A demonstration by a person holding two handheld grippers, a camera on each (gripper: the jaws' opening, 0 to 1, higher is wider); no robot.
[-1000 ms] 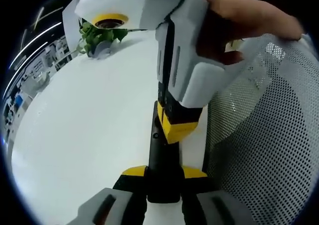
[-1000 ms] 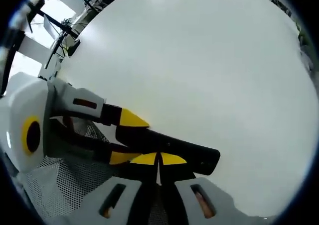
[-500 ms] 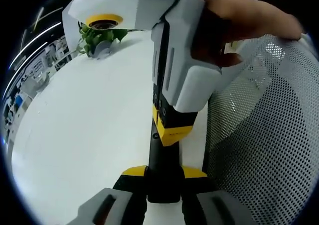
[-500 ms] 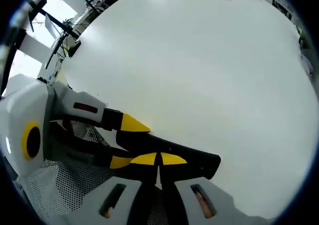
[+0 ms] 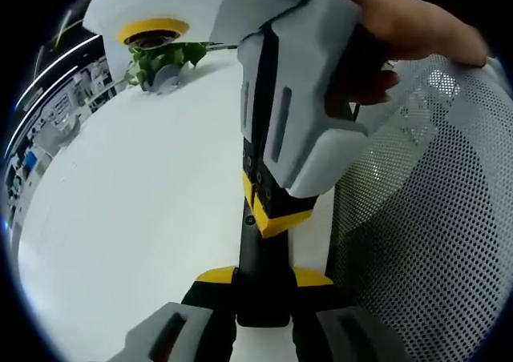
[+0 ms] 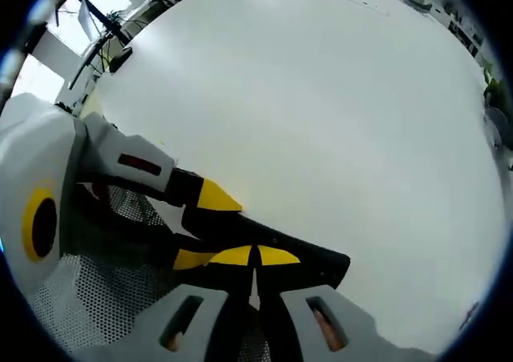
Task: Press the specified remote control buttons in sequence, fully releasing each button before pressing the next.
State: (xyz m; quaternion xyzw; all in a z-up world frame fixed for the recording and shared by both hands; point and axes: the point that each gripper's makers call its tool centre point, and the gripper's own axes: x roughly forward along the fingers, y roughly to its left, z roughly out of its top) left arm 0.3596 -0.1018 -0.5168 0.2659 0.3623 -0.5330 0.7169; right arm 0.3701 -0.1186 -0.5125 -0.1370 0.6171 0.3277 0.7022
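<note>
A black remote control (image 5: 260,254) sticks out over the white table, and my left gripper (image 5: 263,278) is shut on its near end with the yellow tips on either side. My right gripper (image 5: 271,210), held by a hand (image 5: 401,34), comes down from above with its yellow tips together on the remote's top face. In the right gripper view, my right gripper (image 6: 255,256) is shut and its tips rest on the remote control (image 6: 317,258). The left gripper (image 6: 200,227) clamps the remote from the left. The buttons are hidden.
The white table (image 5: 120,218) stretches away to the left. A green potted plant (image 5: 160,62) stands at its far edge. A white mesh chair back (image 5: 433,218) fills the right side, and the chair mesh (image 6: 104,298) lies below the left gripper.
The right gripper's body has leaned a little more to the left and closer to the left camera. Its tips stay on the remote. The left gripper still holds the remote.
</note>
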